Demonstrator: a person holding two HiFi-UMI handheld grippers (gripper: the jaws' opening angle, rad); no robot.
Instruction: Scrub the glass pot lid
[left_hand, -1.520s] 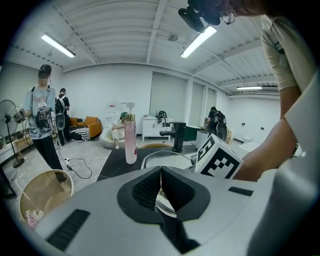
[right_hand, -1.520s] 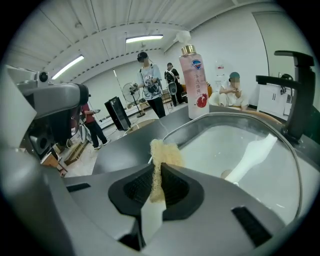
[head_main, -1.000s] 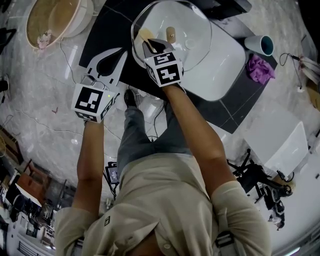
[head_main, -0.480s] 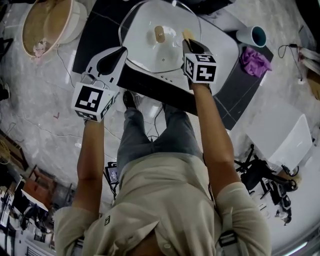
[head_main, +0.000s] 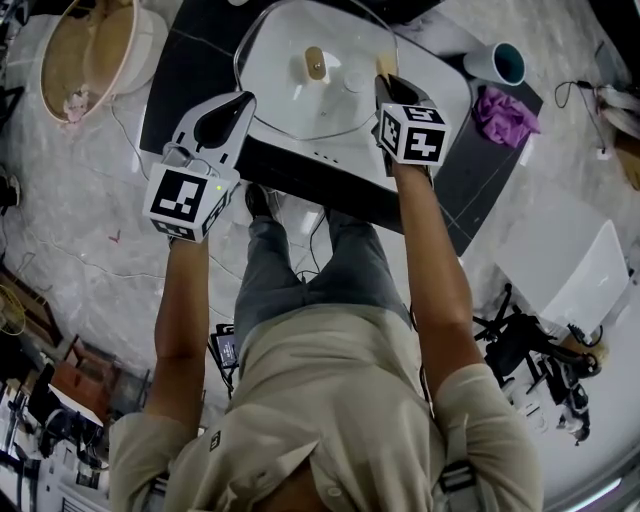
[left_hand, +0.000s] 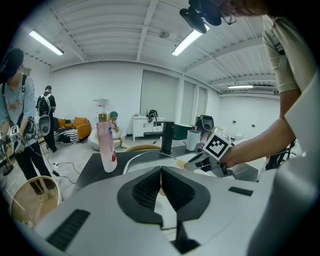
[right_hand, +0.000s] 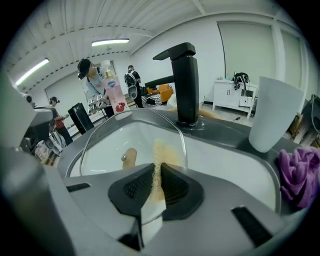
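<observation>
The glass pot lid (head_main: 300, 100) with a wooden knob (head_main: 315, 63) lies tilted over the white sink (head_main: 452, 92). My left gripper (head_main: 240, 101) is shut on the lid's near left rim. In the left gripper view the jaws (left_hand: 161, 172) meet over the metal rim. My right gripper (head_main: 385, 76) is shut on a tan sponge (right_hand: 159, 152), which is pressed against the lid's right side. In the right gripper view the lid (right_hand: 112, 142) curves away to the left past the gripper (right_hand: 156, 172), with its knob (right_hand: 130, 157) behind.
A black faucet (right_hand: 185, 80) stands behind the sink. A white cup (head_main: 495, 62) and a purple cloth (head_main: 508, 112) sit on the dark counter to the right. A pink-and-white bottle (left_hand: 106, 142) stands at the left, and a round basket (head_main: 90, 45) sits farther left.
My right gripper swept the sponge from the lid's left side across to its right side. The lid shifted a little to the left. My left gripper stayed put.
</observation>
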